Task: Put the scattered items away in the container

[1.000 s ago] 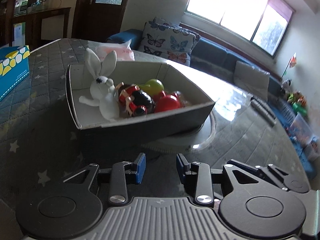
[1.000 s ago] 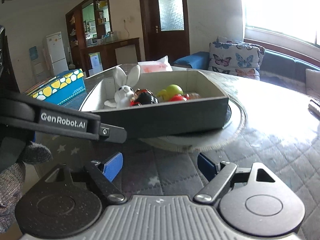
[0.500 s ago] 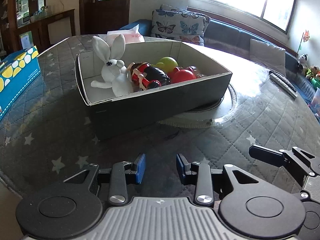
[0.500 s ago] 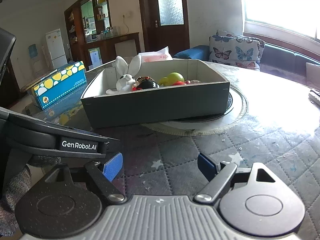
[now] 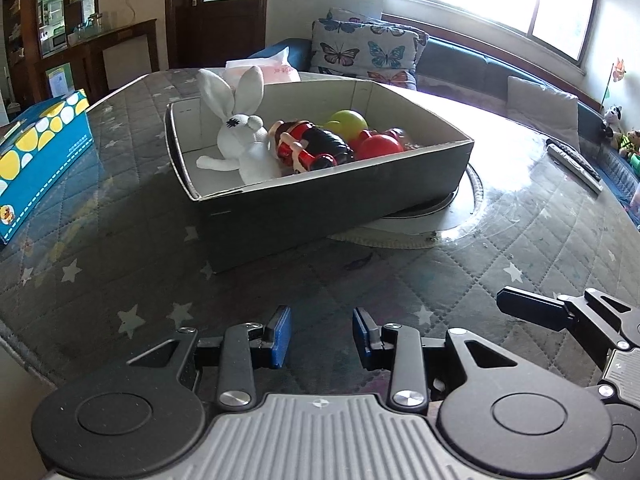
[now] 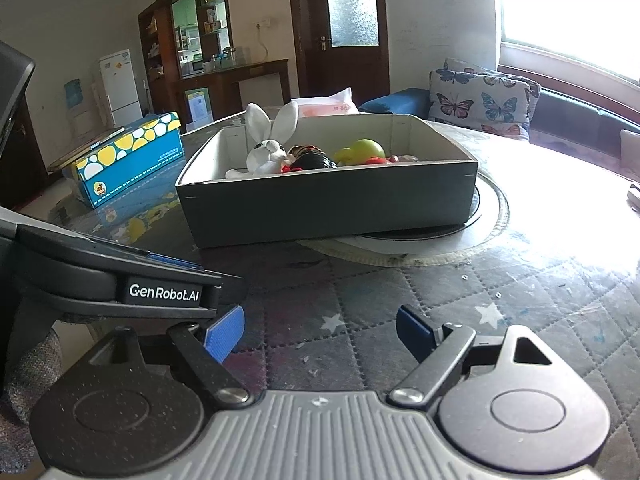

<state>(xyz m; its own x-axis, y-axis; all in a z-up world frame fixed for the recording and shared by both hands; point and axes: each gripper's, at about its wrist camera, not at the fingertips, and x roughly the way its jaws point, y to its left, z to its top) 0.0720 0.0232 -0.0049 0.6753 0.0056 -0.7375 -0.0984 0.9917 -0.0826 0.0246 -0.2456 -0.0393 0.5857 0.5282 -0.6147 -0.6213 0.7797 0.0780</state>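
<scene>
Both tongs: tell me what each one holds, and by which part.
Nothing is held. The left tongs and right tongs are open over the table, with nothing between them.

a round quilted table (image 5: 280, 280) carries a dark box (image 5: 332, 204), a blue carton (image 5: 40, 160) and a remote (image 5: 576, 164).

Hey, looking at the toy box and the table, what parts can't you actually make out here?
- Small items behind the red ball, left wrist view: hidden by the ball and the box wall.
- Red ball, right wrist view: box wall leaves only a sliver.
- Pink packet print, both views: too small.
- Remote, left wrist view: buttons too small, glare.
</scene>
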